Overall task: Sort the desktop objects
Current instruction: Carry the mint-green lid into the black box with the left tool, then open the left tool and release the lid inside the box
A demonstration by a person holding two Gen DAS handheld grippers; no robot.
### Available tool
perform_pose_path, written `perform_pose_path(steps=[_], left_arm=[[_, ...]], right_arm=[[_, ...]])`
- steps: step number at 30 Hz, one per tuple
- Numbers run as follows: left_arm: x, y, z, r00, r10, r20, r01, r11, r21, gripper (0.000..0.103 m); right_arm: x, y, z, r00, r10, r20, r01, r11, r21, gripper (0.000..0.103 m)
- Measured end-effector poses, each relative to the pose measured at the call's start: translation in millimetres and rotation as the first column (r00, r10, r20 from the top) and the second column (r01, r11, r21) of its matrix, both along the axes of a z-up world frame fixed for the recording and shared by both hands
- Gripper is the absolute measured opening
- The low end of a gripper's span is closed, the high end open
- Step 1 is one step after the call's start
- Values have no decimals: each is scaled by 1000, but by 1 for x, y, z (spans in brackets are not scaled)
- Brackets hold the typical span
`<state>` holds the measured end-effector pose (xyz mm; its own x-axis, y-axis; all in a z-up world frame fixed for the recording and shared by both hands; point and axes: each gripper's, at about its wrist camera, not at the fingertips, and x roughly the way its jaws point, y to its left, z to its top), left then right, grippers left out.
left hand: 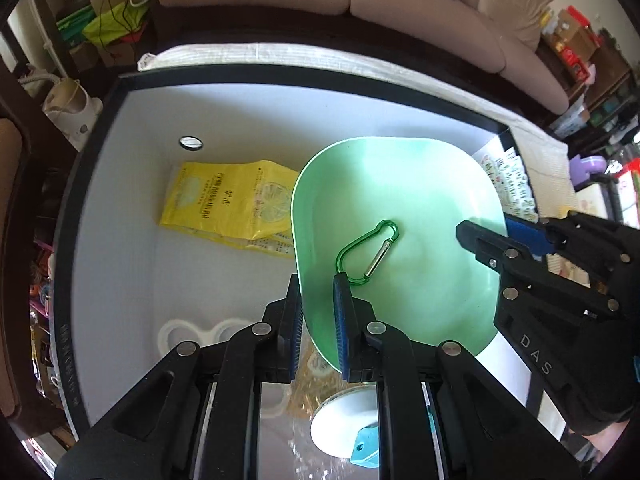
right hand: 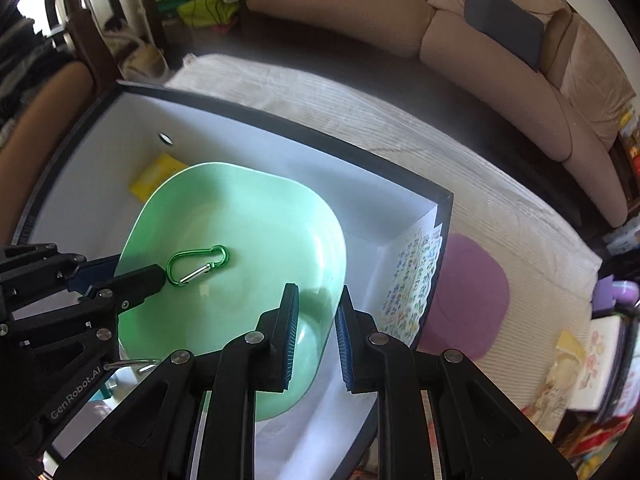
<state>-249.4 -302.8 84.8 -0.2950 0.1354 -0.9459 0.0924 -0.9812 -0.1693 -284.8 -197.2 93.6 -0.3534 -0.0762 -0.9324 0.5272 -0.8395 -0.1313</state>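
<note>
A pale green plate (left hand: 400,200) (right hand: 240,208) hangs tilted over the inside of a white box with a black rim (left hand: 280,74) (right hand: 320,140). A green carabiner (left hand: 368,254) (right hand: 198,266) lies in the plate. My left gripper (left hand: 318,280) (right hand: 120,270) is shut on the plate's near-left rim. On the opposite rim my right gripper (right hand: 317,292) (left hand: 486,228) is shut as well, with the edge between its blue pads. A yellow packet (left hand: 228,204) (right hand: 154,176) lies on the box floor, partly hidden by the plate.
In the box lie a white two-ring piece (left hand: 200,332), a white tape roll with a blue part (left hand: 344,424) and a patterned sheet (right hand: 416,280) against the right wall. A purple plate (right hand: 468,296) sits on the ribbed cloth outside. A beige sofa (right hand: 480,52) stands behind.
</note>
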Motion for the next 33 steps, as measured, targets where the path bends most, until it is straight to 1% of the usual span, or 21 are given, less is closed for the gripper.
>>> perform_pose_path(steps=[2,4,5,7,8,9,11,13,15,19,21,24,26,27,28,31,33], left_arm=[[-7,3,-10,1000,-12,15,12,1000,-12,13],[-15,6,-23,999,-18,49,19,999,-26,13],[-17,6,-29,998,-12,64,13,1000,-23,13],[-22,4,-39,996,-1,87,1,1000,-10,13],[-23,4,-42,996,1,91,1,1000,-18,14],[-23,5,-44,996,6,94,-4,1000,-25,14],[-22,4,-43,996,14,92,-12,1000,-24,14],[-18,3,-36,997,23,76,-22,1000,-16,15],[-13,2,-27,998,30,59,-30,1000,-9,17],[-1,6,-10,999,27,41,-24,996,-86,25],[3,7,-8,998,37,46,-33,996,-86,25],[4,11,-5,998,49,45,-46,995,-84,26],[3,16,-6,998,46,42,-43,996,-75,29],[0,19,-6,999,39,37,-37,997,-73,33],[-3,23,-8,999,34,37,-31,997,-78,35],[-11,41,-21,997,14,74,-6,994,-107,35],[-14,54,-30,994,-8,105,21,993,-120,33]], right_arm=[[-4,-8,-7,999,30,-17,-29,995,90,20],[-4,-17,-15,997,73,-39,-64,979,195,21],[-3,-23,-19,994,97,-53,-80,964,252,25],[-4,-28,-25,991,120,-59,-96,948,304,27],[-4,-29,-26,989,131,-61,-105,943,317,27],[-4,-28,-24,988,139,-69,-110,942,316,27],[-6,-22,-17,989,126,-82,-99,956,277,28],[-8,-12,-9,991,103,-87,-81,971,227,29],[-10,-4,-1,991,86,-98,-65,977,202,30],[-8,2,11,994,65,-90,-51,987,150,31],[-4,3,16,995,59,-85,-47,990,132,31],[2,6,25,994,63,-91,-54,993,107,35],[4,12,32,994,62,-92,-54,995,83,36],[4,13,37,993,64,-95,-57,996,68,36],[6,17,42,993,66,-100,-61,997,56,38],[11,31,58,991,63,-115,-64,998,-2,43],[15,38,65,990,68,-121,-71,997,-20,43]])
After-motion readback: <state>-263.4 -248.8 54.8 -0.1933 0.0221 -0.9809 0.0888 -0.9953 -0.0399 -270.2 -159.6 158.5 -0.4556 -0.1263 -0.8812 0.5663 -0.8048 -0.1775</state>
